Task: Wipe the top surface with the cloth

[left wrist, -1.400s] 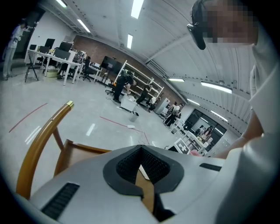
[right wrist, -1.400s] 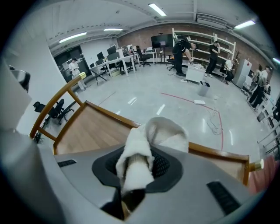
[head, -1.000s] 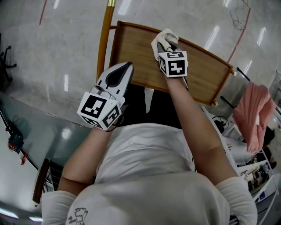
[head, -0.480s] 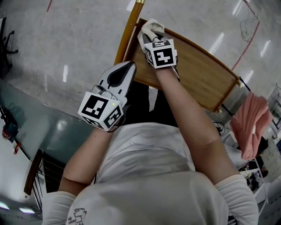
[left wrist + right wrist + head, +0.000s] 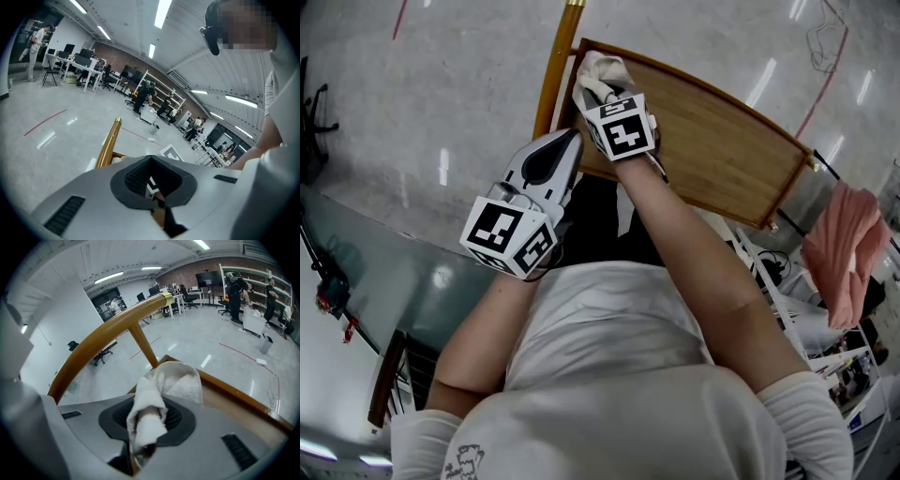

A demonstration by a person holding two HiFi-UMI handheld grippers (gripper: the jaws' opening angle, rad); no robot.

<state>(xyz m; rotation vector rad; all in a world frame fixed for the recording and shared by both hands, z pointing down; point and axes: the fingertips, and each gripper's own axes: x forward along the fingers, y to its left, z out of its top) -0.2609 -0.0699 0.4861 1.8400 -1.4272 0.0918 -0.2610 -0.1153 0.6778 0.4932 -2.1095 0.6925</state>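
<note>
Right tool (image 5: 602,86) is clamped on the white cloth (image 5: 596,66). In the right gripper view I see the cloth rolled up between the jaws, with a thick fold bulging out past the tips. The cloth sits over the far-left corner of the wooden worktop (image 5: 717,150), just beside the raised rim (image 5: 694,77) and close to the golden-brown pole (image 5: 555,66) that runs along the worktop's left side. I can't confirm cloth-to-wood contact from either view.

Left tool (image 5: 567,147) has its jaws together with nothing between them. It is held near the worktop's near-left edge, beside the right forearm (image 5: 694,253) and well short of the cloth. In the left gripper view the same pole rises just ahead of it.

The rest of the wood surface is bare. A pink cloth (image 5: 842,248) hangs off to the right, well apart from the worktop. The floor (image 5: 441,103) around it is shiny and grey.
</note>
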